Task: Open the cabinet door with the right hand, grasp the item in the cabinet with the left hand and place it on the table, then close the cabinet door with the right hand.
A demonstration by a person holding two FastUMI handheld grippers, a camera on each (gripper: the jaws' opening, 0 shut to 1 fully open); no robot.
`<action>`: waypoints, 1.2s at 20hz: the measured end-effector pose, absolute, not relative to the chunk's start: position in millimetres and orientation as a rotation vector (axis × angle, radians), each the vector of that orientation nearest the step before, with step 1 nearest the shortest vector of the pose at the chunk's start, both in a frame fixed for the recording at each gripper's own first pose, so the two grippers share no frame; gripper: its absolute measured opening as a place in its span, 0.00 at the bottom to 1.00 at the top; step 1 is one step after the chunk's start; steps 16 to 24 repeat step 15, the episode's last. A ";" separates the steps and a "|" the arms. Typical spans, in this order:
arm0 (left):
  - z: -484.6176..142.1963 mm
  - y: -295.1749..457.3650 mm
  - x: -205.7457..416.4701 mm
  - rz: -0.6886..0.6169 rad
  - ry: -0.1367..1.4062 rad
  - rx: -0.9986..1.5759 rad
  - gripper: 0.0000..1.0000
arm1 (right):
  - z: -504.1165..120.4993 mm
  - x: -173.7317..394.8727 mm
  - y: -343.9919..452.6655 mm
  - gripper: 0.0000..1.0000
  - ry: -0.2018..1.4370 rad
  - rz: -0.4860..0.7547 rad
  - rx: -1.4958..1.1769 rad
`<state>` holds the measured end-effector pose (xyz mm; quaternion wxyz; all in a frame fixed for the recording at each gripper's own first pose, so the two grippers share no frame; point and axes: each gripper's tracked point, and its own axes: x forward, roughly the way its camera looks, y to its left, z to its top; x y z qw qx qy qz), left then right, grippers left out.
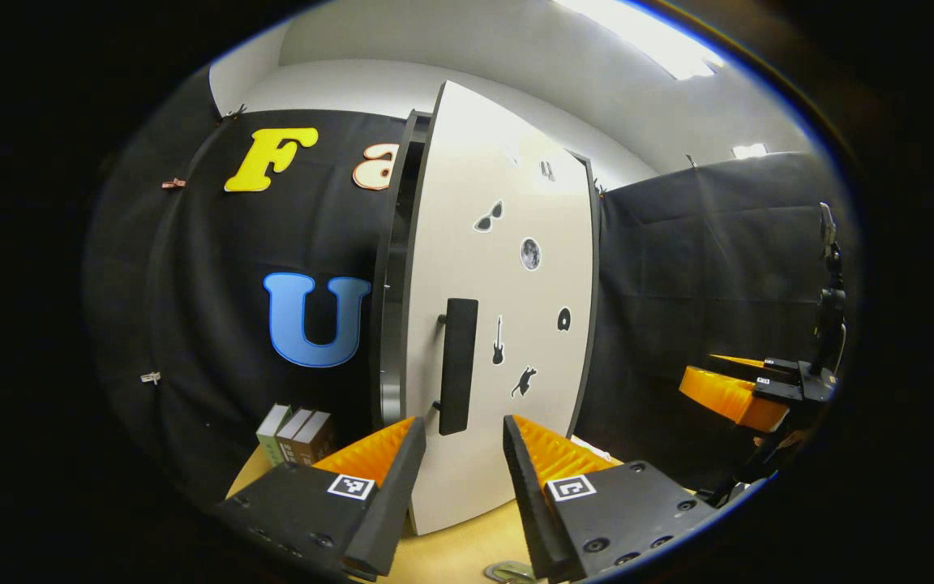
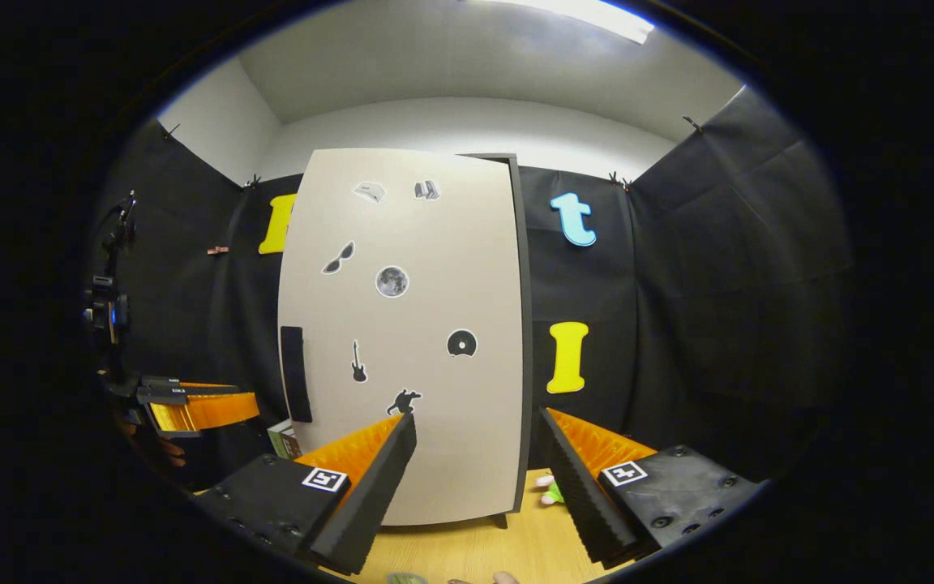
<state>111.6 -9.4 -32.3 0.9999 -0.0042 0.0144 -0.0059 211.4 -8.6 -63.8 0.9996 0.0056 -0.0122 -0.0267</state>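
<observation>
In the left gripper view, a small stack of boxes (image 1: 295, 434) leans at the lower left of the frame, on the wooden worktop (image 1: 451, 551) against the black booth wall. Right of them stands the cabinet (image 1: 396, 268), tall and upright, its long axis vertical through the centre of the frame. Its pale cabinet door (image 1: 507, 324) stands slightly ajar, with a dark gap showing along its left edge; what lies inside that gap cannot be made out. A dark vertical handle (image 1: 457, 365) sits near the door's left edge, and small black stickers dot the panel to its right. The left claw (image 1: 457, 470) spreads wide at the bottom centre, holding nothing, its fingers either side of the handle's lower end without touching the door. At the right edge of the frame the right claw (image 1: 739, 389) hangs in the air, side-on, so how far it is open cannot be judged here.

In the right gripper view, the left claw (image 2: 199, 405) shows at the left edge, apart from the cabinet. The cabinet door (image 2: 426, 324) faces the camera at centre, handle (image 2: 294, 373) on its left side. The right claw (image 2: 475, 462) gapes wide at the bottom centre, empty, short of the door. A small pink and green item (image 2: 550, 489) lies on the worktop (image 2: 516, 543) just right of the cabinet's foot, partly hidden by a finger.
</observation>
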 end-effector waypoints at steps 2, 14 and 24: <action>-34.1 -10.1 114.2 -0.006 0.027 -0.006 0.64 | -64.2 215.2 -6.8 0.98 -0.024 -0.041 0.014; -32.9 -10.5 117.6 0.015 0.010 -0.010 0.90 | -60.9 221.9 -4.7 0.98 -0.033 -0.007 0.017; -31.0 -13.1 117.7 0.009 0.002 -0.011 0.93 | -61.0 220.7 -5.0 0.98 -0.031 -0.007 0.016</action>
